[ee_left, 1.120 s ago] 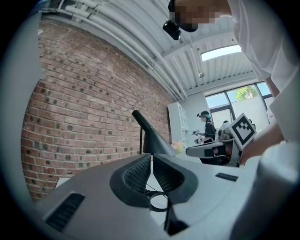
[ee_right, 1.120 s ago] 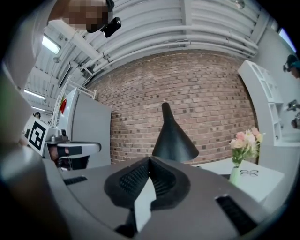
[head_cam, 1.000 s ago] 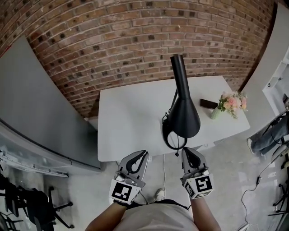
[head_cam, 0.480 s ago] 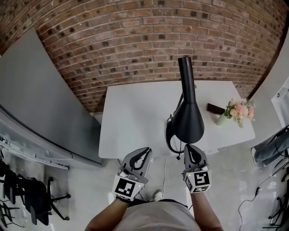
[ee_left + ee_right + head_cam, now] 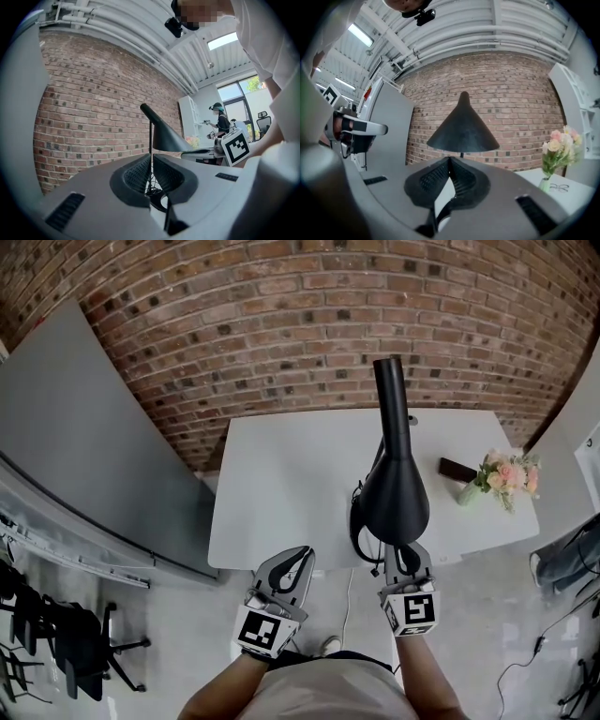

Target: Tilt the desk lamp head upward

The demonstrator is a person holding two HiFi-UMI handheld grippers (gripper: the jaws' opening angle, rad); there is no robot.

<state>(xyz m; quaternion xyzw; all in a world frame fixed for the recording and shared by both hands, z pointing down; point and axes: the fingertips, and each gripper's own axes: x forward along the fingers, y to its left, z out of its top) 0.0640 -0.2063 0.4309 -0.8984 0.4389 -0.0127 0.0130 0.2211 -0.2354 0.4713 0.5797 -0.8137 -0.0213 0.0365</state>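
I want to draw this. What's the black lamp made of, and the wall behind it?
The lamp shade looks like metal painted matte black: smooth, with a soft sheen, though it could be plastic. The wall is rough red-brown brick with pale mortar lines.

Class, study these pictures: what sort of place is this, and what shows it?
Probably an office or studio: a white desk by a brick wall, a black desk lamp, office chairs nearby.
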